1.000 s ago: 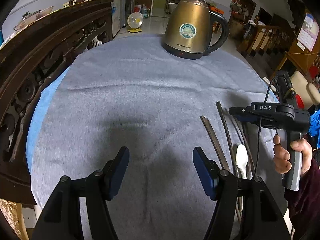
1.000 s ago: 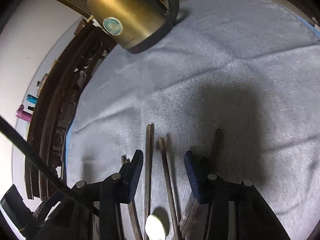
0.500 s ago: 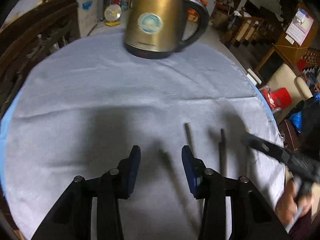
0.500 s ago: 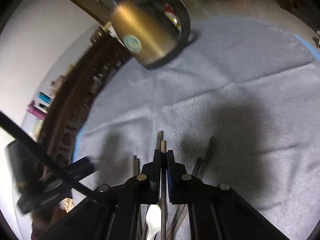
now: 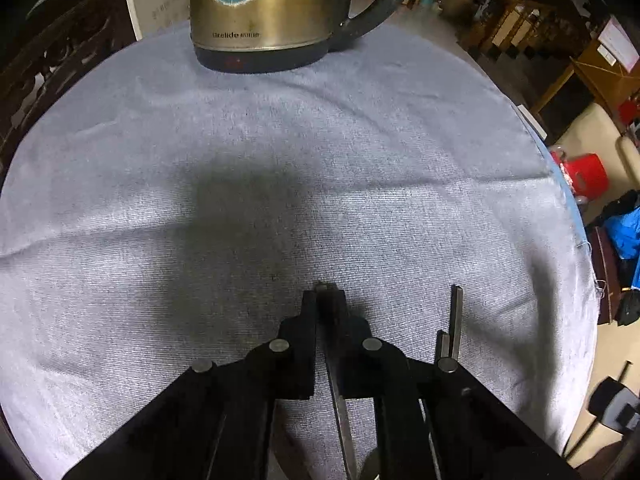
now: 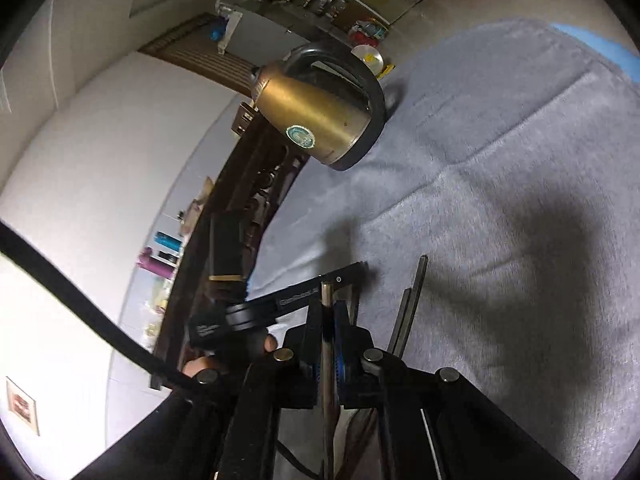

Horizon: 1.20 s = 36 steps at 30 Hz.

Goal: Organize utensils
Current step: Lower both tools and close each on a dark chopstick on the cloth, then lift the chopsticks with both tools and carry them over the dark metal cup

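Observation:
My left gripper [image 5: 324, 300] is shut on a dark chopstick [image 5: 338, 400] that runs back between its jaws, low over the grey cloth [image 5: 280, 168]. Two more chopsticks [image 5: 455, 320] lie just right of it. My right gripper [image 6: 327, 312] is shut on another chopstick [image 6: 327, 380] and holds it lifted and tilted above the cloth [image 6: 500, 140]. Two chopsticks [image 6: 412, 300] lie on the cloth to its right. The left gripper [image 6: 304, 292] shows in the right wrist view, just left of the right one.
A brass electric kettle [image 5: 260, 12] with a black handle stands at the far side of the table, also in the right wrist view [image 6: 320, 120]. A carved dark wooden chair back [image 5: 48, 52] borders the table's left side. The cloth's right edge [image 5: 560, 184] drops to the floor.
My left gripper moved right and forward and shut on a chopstick. My right gripper shut on its chopstick half a second ago and has since lifted and tilted it.

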Motion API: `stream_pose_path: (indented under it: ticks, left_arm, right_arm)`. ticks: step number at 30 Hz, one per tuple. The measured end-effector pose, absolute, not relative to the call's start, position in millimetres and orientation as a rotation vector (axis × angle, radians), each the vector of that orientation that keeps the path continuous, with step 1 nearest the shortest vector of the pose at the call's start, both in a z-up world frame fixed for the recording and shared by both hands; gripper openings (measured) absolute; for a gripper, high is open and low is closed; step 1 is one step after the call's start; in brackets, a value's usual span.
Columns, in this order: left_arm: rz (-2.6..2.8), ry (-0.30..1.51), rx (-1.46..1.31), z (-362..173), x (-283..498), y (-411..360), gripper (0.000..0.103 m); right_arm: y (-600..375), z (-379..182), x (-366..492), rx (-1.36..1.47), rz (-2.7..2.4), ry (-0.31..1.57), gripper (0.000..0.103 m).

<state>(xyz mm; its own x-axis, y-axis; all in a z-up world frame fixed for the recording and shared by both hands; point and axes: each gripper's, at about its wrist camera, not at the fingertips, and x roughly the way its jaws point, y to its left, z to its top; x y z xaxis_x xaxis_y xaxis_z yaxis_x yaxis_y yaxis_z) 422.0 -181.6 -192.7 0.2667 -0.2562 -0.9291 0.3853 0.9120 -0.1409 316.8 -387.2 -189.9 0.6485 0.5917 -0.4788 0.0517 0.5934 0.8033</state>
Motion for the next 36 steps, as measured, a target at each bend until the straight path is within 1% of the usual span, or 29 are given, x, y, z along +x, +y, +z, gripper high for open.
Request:
stream_pose_path:
  ticks: [3, 8, 12, 19, 23, 28, 32, 36]
  left_arm:
    - [-0.426, 1.199, 0.110, -183.9, 416.4, -176.1, 0.007]
    - [-0.474, 1.105, 0.067, -140.2, 388.2, -158.4, 0.005]
    - [-0.515, 1.009, 0.036, -97.5, 359.6, -141.1, 0.005]
    - [-0.535, 0.777, 0.008, -16.0, 286.5, -104.3, 0.005]
    - [-0.528, 0.655, -0.011, 17.7, 244.7, -83.0, 0.005]
    - [-0.536, 0.554, -0.041, 52.4, 201.3, -63.5, 0.005]
    - [-0.555, 0.464, -0.068, 80.7, 169.1, -50.4, 0.005]
    - [-0.592, 0.403, -0.087, 103.0, 141.1, -40.9, 0.005]
  right_arm:
    - [-388.5, -185.9, 309.4, 0.896, 0.363, 0.807, 0.006]
    - [-382.1, -163.3, 289.7, 0.835, 0.349, 0.763, 0.006]
    - [-371.7, -132.4, 265.1, 0.757, 0.320, 0.694, 0.006]
    - [-349.6, -77.7, 216.2, 0.624, 0.268, 0.565, 0.006]
    - [-333.3, -39.7, 181.0, 0.551, 0.235, 0.471, 0.006]
    - [-314.4, -2.3, 141.3, 0.482, 0.198, 0.374, 0.006]
    - [-301.3, 23.1, 109.3, 0.437, 0.184, 0.299, 0.006]
    - [-295.3, 39.6, 85.2, 0.417, 0.201, 0.264, 0.006]
